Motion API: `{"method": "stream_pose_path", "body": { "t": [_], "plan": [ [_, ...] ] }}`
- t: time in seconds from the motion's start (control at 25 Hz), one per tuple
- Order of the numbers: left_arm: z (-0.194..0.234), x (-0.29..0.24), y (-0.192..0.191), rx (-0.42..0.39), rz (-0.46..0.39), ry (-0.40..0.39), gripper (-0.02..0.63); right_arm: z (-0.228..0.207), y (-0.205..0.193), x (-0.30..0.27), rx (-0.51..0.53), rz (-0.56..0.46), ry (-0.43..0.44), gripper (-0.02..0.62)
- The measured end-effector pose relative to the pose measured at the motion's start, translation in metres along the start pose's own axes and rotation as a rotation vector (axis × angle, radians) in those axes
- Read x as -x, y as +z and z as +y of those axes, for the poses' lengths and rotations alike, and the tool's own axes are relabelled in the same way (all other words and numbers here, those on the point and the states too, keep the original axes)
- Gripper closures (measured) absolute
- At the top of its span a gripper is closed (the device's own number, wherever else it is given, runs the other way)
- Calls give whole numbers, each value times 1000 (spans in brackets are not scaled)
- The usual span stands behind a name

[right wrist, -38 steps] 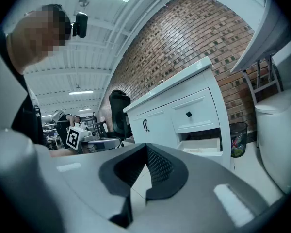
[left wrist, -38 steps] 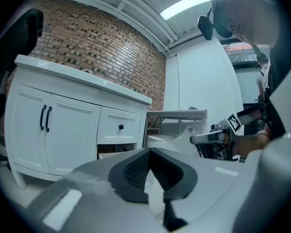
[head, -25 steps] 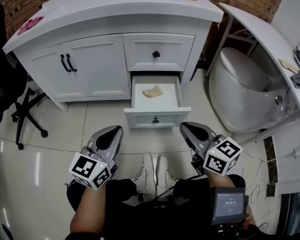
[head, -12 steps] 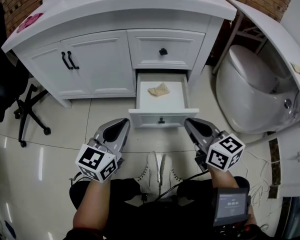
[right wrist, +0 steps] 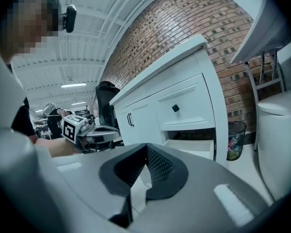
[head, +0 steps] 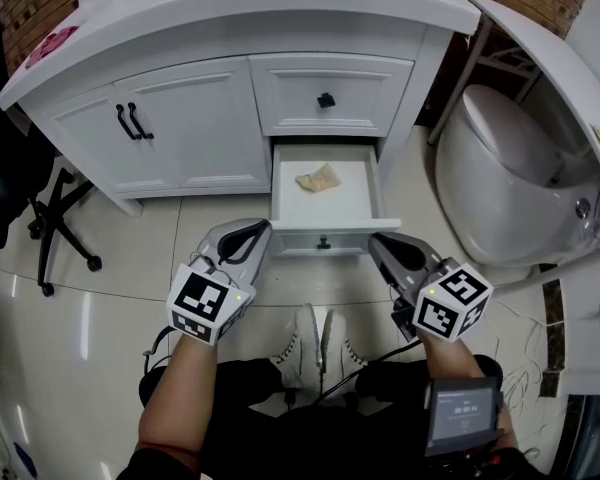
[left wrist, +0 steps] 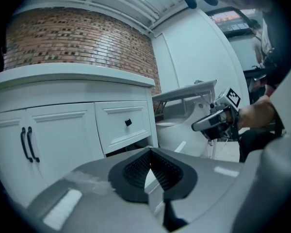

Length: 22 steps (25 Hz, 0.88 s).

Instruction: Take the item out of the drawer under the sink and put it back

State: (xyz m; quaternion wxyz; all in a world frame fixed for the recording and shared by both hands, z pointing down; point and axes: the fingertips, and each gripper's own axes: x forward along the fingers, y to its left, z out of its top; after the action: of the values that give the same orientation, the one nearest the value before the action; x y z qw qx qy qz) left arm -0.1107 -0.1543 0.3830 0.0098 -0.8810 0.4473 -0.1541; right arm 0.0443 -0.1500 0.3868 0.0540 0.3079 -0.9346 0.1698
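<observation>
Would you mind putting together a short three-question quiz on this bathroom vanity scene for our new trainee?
1. True or false: the lower drawer is pulled open.
2. What lies inside it? A) a tan crumpled item; B) a pair of scissors; C) nothing at all.
3. Fill in the blank: the left gripper and the right gripper both hold nothing, and their jaws are ____.

Key: 1 true; 2 A; 3 shut.
</observation>
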Motion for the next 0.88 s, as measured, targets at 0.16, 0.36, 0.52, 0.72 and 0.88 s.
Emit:
{"method": "stream_pose_path", "body": {
  "t": [0.16, 0.36, 0.52, 0.72, 0.88],
  "plan": [
    [13, -39, -7, -146, 84, -42, 560, -4, 5, -5, -18, -19, 5, 588],
    [27, -91, -17, -365, 202, -64, 545, -8, 7, -9, -34, -28, 16, 588],
    [28, -134, -28, -499, 287, -128, 542, -14, 6, -11, -49, -33, 21, 588],
    [26, -187, -56, -625, 403, -232, 514, -25, 6, -13, -74, -44, 19, 588],
    [30, -220, -78, -633, 480, -306, 514, -33, 7, -17, -90, -49, 16, 588]
  ]
}}
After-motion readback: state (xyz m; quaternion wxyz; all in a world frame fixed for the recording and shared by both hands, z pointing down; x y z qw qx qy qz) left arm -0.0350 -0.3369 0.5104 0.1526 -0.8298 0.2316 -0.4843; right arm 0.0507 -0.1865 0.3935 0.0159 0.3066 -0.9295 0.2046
